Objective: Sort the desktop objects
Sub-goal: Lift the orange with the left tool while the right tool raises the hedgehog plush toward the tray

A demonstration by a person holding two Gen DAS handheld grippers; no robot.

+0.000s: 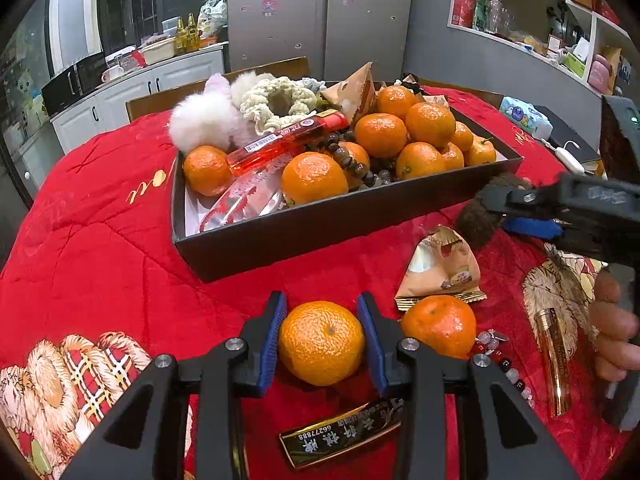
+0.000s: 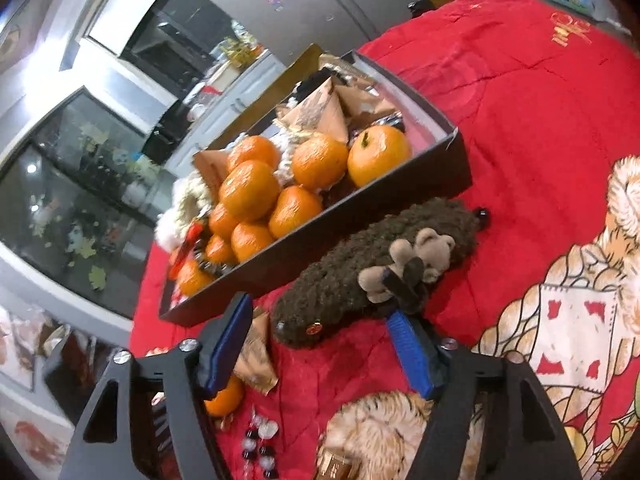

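Left wrist view: the left gripper (image 1: pixel 322 342) clamps a mandarin (image 1: pixel 321 343) on the red-quilted desk (image 1: pixel 100 220), just before the near wall of the dark box (image 1: pixel 304 236), already heaped with fruit. A second mandarin (image 1: pixel 439 326), snack packet (image 1: pixel 442 266), beads (image 1: pixel 500 354) and tube (image 1: pixel 556 364) remain outside.

Right wrist view: the right gripper (image 2: pixel 316 348), jaws part-open and empty, hangs over the brown plush scrunchie (image 2: pixel 372 268) beside the box; sorting looks over half done.
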